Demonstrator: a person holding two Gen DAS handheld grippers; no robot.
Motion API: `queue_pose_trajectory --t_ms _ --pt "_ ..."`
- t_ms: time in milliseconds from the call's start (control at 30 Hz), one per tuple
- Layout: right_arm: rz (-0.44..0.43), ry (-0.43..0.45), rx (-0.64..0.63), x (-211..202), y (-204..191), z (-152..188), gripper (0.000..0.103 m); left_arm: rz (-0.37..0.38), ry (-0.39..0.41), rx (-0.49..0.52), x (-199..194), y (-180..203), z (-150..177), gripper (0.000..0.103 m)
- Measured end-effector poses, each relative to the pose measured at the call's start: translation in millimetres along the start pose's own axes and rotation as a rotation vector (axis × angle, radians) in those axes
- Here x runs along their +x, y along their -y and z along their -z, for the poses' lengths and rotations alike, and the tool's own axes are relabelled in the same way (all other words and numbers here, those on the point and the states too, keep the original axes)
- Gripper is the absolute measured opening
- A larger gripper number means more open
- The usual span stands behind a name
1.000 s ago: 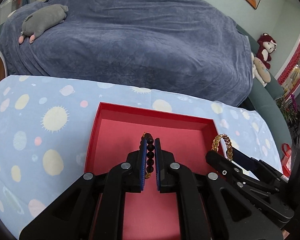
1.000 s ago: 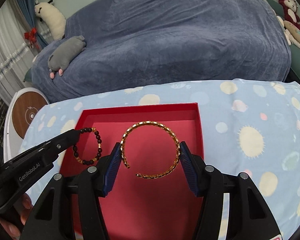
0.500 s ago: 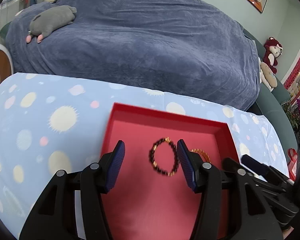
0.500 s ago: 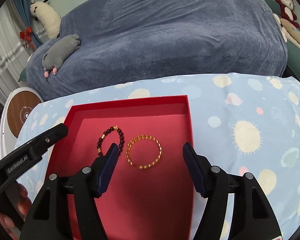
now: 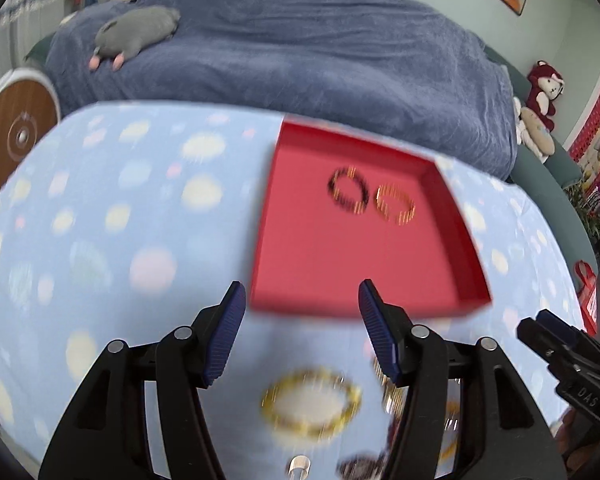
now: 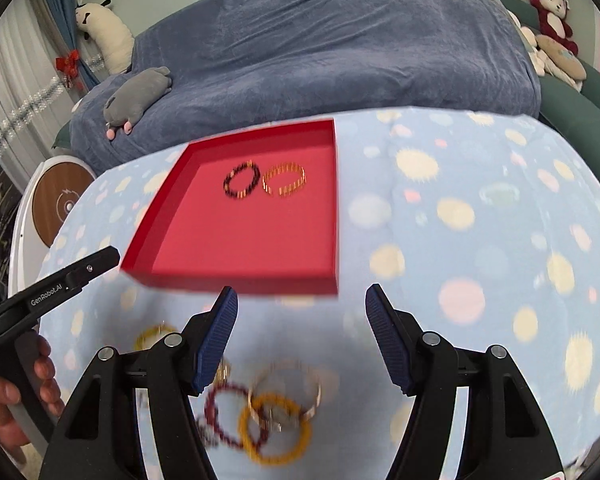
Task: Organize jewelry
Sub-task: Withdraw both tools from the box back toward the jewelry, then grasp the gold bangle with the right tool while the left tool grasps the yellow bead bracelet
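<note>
A red tray [image 5: 456,216] [image 6: 160,216] lies on the blue spotted cloth. In it a dark beaded bracelet [image 5: 349,190] [image 6: 241,179] and a gold chain bracelet [image 5: 395,204] [image 6: 284,179] lie side by side. My left gripper [image 5: 300,322] is open and empty, held above the cloth near the tray's front edge. A blurred gold bangle [image 5: 311,403] lies below it. My right gripper [image 6: 302,326] is open and empty. Below it lie several loose bracelets: a yellow one [image 6: 274,428], a dark red one [image 6: 224,414] and a thin bangle [image 6: 296,384].
A blue-covered sofa [image 6: 340,40] with a grey plush toy [image 6: 138,94] stands behind the table. A round wooden disc [image 6: 60,204] sits at the left. The left gripper shows in the right wrist view [image 6: 56,284]; the right gripper shows in the left wrist view [image 5: 568,352].
Both grippers opened and let their bracelets drop into the tray, then pulled back toward the near side of the table. The loose jewelry pile came into view.
</note>
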State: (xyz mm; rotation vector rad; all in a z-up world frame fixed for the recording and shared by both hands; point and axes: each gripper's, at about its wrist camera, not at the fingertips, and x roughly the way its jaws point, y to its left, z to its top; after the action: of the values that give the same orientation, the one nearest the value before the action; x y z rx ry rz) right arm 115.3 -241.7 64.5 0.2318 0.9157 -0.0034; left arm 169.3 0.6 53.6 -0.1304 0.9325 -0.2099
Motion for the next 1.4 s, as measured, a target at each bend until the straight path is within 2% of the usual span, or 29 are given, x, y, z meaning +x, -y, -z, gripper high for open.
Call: queue_pose_trajectory --t_ms 267,467,633,900,1233,1300,1400 --pt "0.025 -0.072 0.025 -18 6 82 0.064 -0.029 -0.080 -0.046 -16 -15 82 0.056" --pt "0.021 -0.095 0.044 -17 3 109 0.064 -0.033 -0.087 -0.074 -22 -21 114 0.056" --pt "0.023 -0.092 0.017 -10 -5 109 0.062 -0.055 -0.077 -0.062 -23 -23 125 0.056" --pt "0.035 -0.100 0.009 20 -17 87 0.062 -0.042 -0.044 -0.109 -25 -33 121 0.056" --pt "0.063 -0.120 0.015 53 -20 72 0.063 -0.044 -0.057 -0.125 -18 -37 123 0.056" --pt "0.067 -0.116 0.000 53 -22 71 0.057 -0.045 -0.058 -0.121 -17 -36 123 0.056" --pt "0.068 -0.110 -0.009 50 -21 72 0.057 -0.043 -0.061 -0.119 -17 -35 121 0.056"
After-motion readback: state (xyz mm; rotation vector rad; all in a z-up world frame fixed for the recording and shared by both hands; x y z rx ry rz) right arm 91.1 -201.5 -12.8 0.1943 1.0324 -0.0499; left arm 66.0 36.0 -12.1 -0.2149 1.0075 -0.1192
